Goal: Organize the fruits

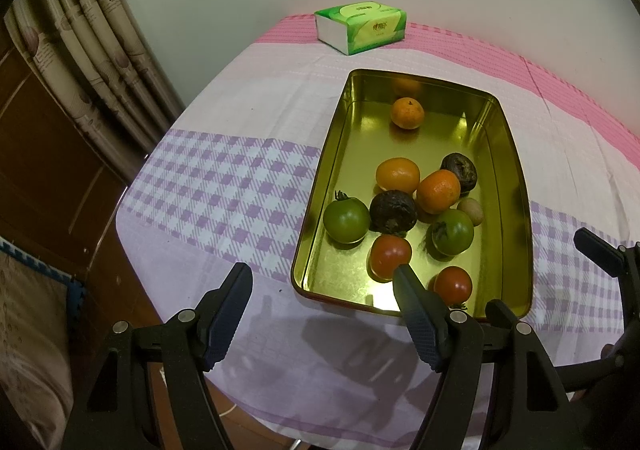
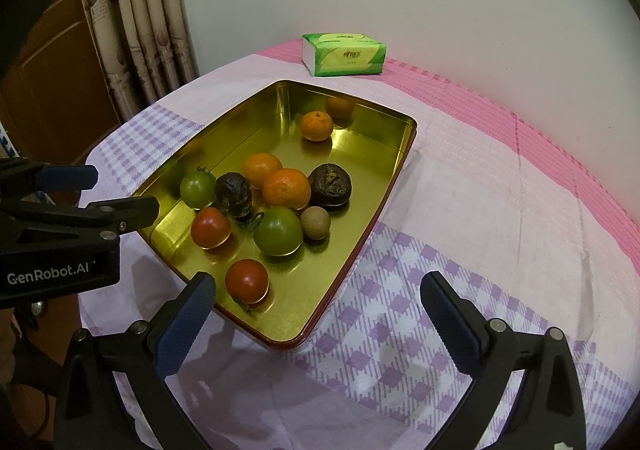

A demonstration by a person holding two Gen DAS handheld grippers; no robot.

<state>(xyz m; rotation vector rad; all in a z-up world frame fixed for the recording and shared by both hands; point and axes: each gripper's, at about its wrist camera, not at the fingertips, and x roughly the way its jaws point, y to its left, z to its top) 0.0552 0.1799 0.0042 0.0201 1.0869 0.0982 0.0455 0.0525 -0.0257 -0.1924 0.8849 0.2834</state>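
— What does your left wrist view show?
— My left tongs gape wide, gripping nothing, at the near rim of the gold tray on the tabletop. Inside: tomatoes, oranges, dark fruits. A tissue pack sits beyond.

— And the right?
— My right tongs are spread wide, empty, over the tray's near corner. A red tomato lies nearest, a green one behind it.
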